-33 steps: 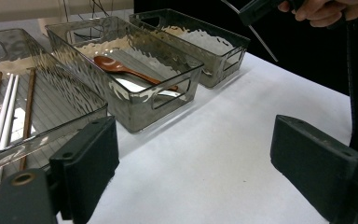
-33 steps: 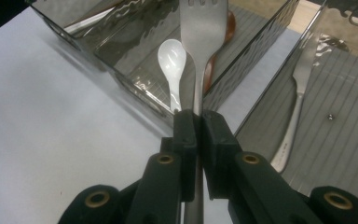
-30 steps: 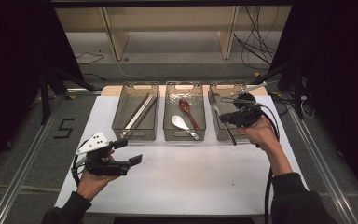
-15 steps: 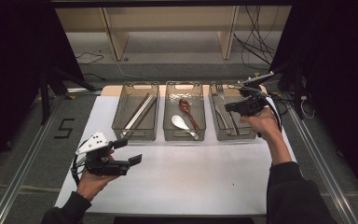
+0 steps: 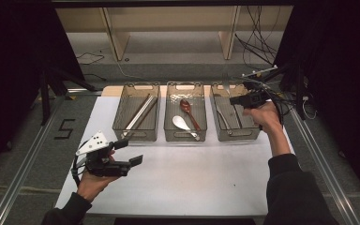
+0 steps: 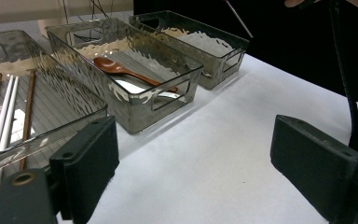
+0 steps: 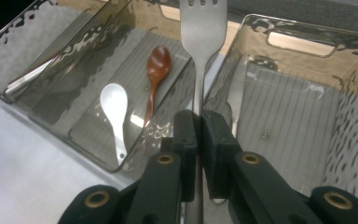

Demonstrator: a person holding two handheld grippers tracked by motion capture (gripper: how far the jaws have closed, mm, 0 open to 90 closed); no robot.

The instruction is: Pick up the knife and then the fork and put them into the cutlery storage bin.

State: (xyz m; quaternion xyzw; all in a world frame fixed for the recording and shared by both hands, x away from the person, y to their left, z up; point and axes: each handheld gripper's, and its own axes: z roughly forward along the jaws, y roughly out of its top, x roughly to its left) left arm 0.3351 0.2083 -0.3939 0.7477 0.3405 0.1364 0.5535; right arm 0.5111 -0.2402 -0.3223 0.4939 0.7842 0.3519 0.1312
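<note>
From the high view, a white table [image 5: 183, 178] carries three smoky clear bins in a row at its far edge; the left bin [image 5: 137, 112] holds long sticks, the middle bin [image 5: 185, 117] a brown wooden spoon [image 5: 187, 108] and a white spoon [image 5: 183, 124], the right bin [image 5: 233, 119] some metal cutlery; grey floor lies on both sides, with a "5" marked in black tape [image 5: 64, 129] at the left, metal rails along the table's sides, pale shelving [image 5: 168, 23] behind and loose cables [image 5: 258, 42] at the back right; black curtains close off both sides; the left gripper [image 5: 130, 152] hangs over the near left of the table, jaws spread and empty; the right gripper [image 5: 234, 99] is held above the right bin's far end.

In the left gripper view, its two black jaws stand wide apart over bare white tabletop, the bins just beyond.

In the right gripper view, the jaws are pressed together on the handle of a metal fork [image 7: 201, 42], which stands tines away from the gripper, over the wall between the middle and right bins.
</note>
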